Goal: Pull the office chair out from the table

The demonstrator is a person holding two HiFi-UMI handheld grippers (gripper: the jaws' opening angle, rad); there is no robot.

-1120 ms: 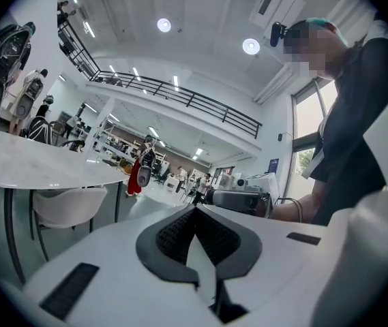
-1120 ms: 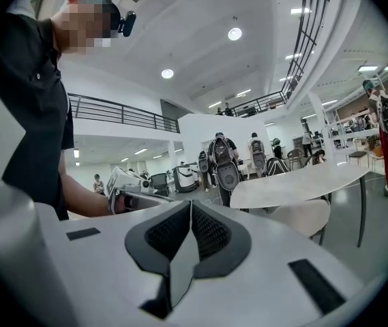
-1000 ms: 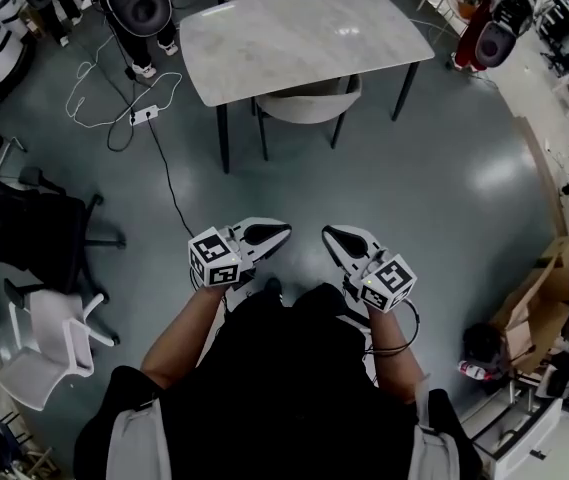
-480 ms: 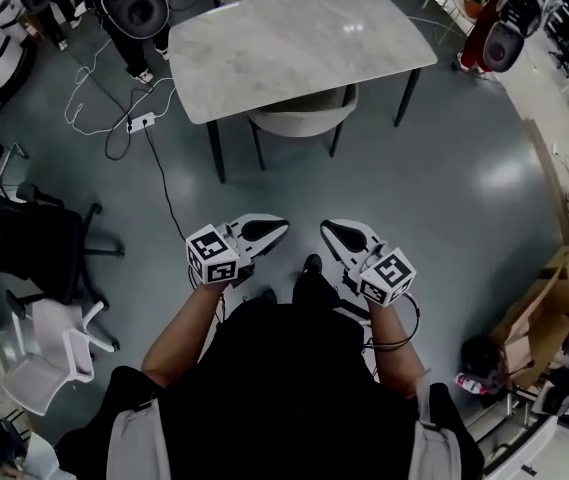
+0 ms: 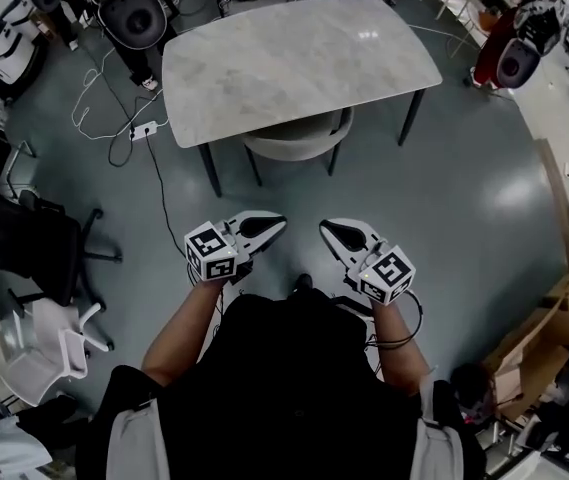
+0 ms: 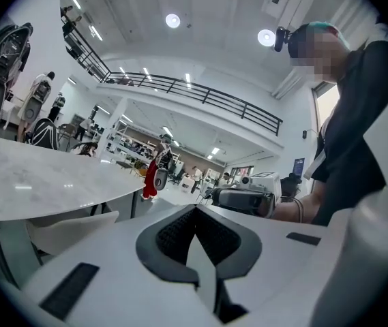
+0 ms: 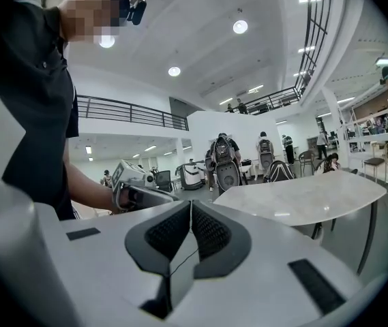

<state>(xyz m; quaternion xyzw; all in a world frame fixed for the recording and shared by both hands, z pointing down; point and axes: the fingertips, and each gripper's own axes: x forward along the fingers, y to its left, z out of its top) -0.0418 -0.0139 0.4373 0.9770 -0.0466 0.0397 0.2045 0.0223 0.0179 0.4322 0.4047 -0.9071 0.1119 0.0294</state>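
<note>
A pale shell chair point(image 5: 297, 140) on thin dark legs is tucked under the near edge of the marble-topped table point(image 5: 294, 53). Both grippers are held side by side in front of the person's body, well short of the chair, over bare floor. My left gripper point(image 5: 282, 220) is shut with nothing in it. My right gripper point(image 5: 326, 226) is also shut and empty. In the left gripper view the closed left gripper point(image 6: 195, 210) points past the table point(image 6: 37, 179), with the chair point(image 6: 64, 227) under it. In the right gripper view the table point(image 7: 303, 196) lies beyond the right gripper point(image 7: 191, 204).
A black office chair point(image 5: 19, 243) and a white chair point(image 5: 39, 343) stand at the left. A cable with a power strip point(image 5: 146, 128) runs across the floor left of the table. Cardboard boxes point(image 5: 539, 323) sit at the right. Dark equipment point(image 5: 129, 13) stands behind the table.
The person has walked forward with both grippers. The table and chair now sit nearer and lower in the head view. Both grippers stay shut in the same pose.
</note>
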